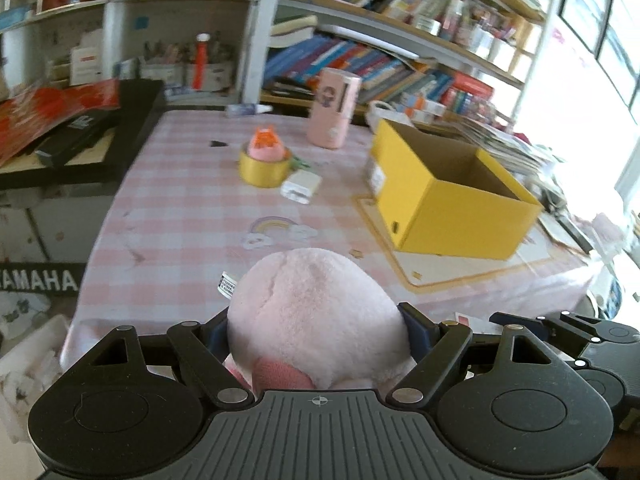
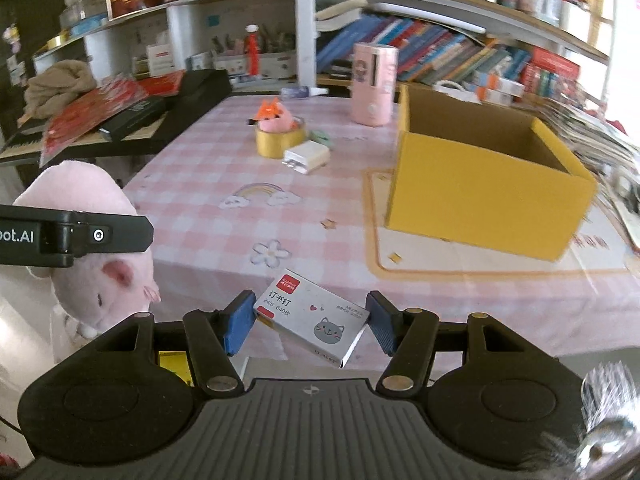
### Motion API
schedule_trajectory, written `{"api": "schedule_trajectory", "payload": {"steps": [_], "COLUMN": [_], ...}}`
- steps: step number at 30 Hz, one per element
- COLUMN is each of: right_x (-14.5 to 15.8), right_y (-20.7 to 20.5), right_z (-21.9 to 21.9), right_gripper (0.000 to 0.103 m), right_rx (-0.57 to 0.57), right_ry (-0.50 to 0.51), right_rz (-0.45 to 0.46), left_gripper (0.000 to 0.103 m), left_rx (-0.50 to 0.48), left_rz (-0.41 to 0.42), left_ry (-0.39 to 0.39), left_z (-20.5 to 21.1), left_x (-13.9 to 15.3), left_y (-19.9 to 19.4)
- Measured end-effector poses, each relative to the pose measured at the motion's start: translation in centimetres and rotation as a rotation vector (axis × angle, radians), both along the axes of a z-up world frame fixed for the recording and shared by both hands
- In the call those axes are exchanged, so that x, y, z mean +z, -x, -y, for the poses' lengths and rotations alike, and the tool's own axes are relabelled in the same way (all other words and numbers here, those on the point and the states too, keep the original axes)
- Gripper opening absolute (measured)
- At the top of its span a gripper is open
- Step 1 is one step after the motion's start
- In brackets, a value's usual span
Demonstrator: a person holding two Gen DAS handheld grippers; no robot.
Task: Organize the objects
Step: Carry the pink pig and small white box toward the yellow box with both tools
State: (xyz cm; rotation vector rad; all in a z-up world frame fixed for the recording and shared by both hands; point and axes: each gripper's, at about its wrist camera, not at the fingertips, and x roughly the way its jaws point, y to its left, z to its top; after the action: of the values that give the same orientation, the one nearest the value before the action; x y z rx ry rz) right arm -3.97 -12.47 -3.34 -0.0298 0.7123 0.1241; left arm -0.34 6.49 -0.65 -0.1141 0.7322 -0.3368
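Observation:
My left gripper point(image 1: 316, 330) is shut on a pink plush toy point(image 1: 316, 316), held above the near edge of the table; the toy also shows at the left of the right wrist view point(image 2: 92, 240). My right gripper point(image 2: 310, 322) is shut on a small silver staple box point(image 2: 312, 314) with a cat drawing, held tilted over the table's near edge. An open yellow cardboard box point(image 1: 452, 196) stands on the right of the table, empty as far as I can see; it also shows in the right wrist view point(image 2: 484, 184).
On the pink checked tablecloth point(image 1: 192, 216) lie a yellow tape roll point(image 1: 264, 166) with a small pink toy on it, a white charger point(image 1: 301, 187) and a pink cylinder point(image 1: 333, 108). A black keyboard with red papers point(image 1: 60, 128) is at left. Bookshelves stand behind.

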Motion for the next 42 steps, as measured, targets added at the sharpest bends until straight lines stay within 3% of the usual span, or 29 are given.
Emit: {"api": "schedule_trajectory", "payload": {"steps": [7, 20, 42], "right_x": [0.4, 0.5, 0.7], "right_y": [2.0, 3.1, -1.6], "right_z": [1.9, 4.6, 9.6], "right_gripper": [0.058, 0.058, 0.058], "right_rx": [-0.106, -0.207, -0.262], "right_ry": [0.006, 0.02, -0.023], "right_rz": [0.009, 0.004, 0.012], "left_gripper": [0.083, 0.083, 0.083], "left_rx": [-0.103, -0.207, -0.26], "left_rz": [0.018, 0.02, 0.079], "left_ry": [0.004, 0.004, -0.034], "left_z": [2.2, 5.6, 10.6], "left_x": [0.3, 0.3, 1.4], "left_y": [0.1, -0.7, -5.7]}}
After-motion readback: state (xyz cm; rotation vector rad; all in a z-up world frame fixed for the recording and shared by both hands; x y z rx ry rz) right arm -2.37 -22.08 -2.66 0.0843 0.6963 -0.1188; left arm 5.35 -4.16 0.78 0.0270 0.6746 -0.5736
